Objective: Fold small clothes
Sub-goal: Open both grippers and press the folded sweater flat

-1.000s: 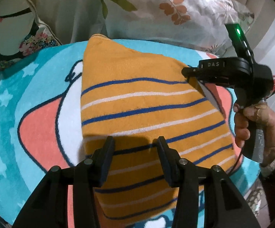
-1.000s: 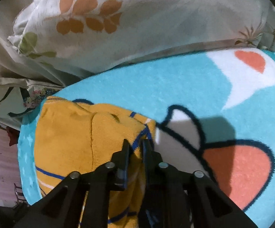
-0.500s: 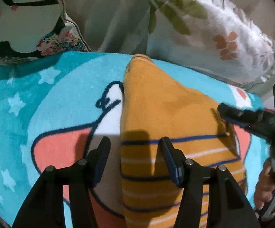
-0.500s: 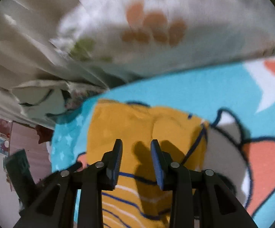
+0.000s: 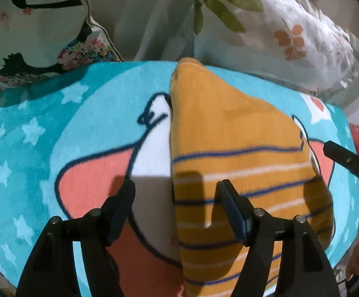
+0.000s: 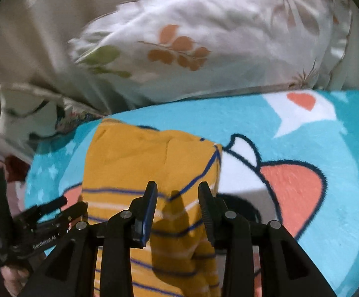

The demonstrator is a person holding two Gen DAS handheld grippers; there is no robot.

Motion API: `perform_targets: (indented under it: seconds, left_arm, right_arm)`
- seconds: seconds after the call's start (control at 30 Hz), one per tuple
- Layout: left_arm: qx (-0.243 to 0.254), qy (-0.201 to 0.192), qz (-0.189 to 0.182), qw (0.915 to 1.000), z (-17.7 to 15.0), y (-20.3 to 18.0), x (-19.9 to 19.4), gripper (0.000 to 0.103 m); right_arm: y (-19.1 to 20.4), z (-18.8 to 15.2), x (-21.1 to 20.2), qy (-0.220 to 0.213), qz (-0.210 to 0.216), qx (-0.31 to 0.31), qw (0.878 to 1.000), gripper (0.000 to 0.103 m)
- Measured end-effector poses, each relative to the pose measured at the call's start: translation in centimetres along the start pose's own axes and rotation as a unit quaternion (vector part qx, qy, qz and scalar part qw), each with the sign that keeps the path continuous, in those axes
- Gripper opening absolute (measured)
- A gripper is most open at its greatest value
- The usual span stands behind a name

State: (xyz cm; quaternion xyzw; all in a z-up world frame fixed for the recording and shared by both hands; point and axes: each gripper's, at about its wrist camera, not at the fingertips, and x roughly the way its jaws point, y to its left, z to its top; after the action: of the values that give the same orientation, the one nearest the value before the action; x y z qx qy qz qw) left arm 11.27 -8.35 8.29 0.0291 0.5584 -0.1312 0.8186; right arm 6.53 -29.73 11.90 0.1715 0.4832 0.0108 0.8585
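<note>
Both hand-held grippers hang open over the folded garment, and neither has hold of anything.

The orange striped garment (image 5: 231,148) lies folded on the turquoise cartoon blanket (image 5: 43,128), near the leaf-print pillow (image 5: 290,32). The left hand-held gripper (image 5: 177,198) gapes wide above its left edge; the right hand-held gripper (image 6: 177,199) is parted over the striped end. The garment's near end is cut off below the frame, and motion blur smears the pillow in the right wrist view.

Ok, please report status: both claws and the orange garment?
Left claw open, empty. Right claw open, empty. Orange knit garment with blue and white stripes lies folded on turquoise cartoon blanket. Nothing in the way.
</note>
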Motion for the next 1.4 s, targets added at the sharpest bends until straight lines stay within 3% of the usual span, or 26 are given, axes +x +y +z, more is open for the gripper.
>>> perform_targets:
  seconds: [0.23,0.43,0.87,1.2,1.4]
  left_arm:
    - [0.020,0.004,-0.009,0.9997,-2.4,-0.3,0.0,0.073]
    - [0.033,0.015,-0.024,0.9990,-3.2,0.2,-0.1,0.075]
    - [0.053,0.037,-0.068,0.9956,-6.1,1.2,0.0,0.079]
    - [0.037,0.036,-0.052,0.9973,-8.5,1.4,-0.9,0.081]
    - [-0.002,0.034,-0.031,0.9989,-10.9,1.2,-1.7,0.081]
  right_arm:
    - [0.7,-4.7,2.2,0.040,-0.028,-0.010,0.999,0.037]
    - [-2.1,-6.4,2.0,0.040,-0.007,0.066,0.997,0.047]
    - [-1.3,-9.2,0.0,0.029,-0.063,0.092,0.993,0.049]
    - [-2.9,-11.4,-0.8,0.035,-0.064,0.103,0.992,0.054]
    - [-5.0,-13.5,-2.1,0.038,-0.055,0.101,0.993,0.055]
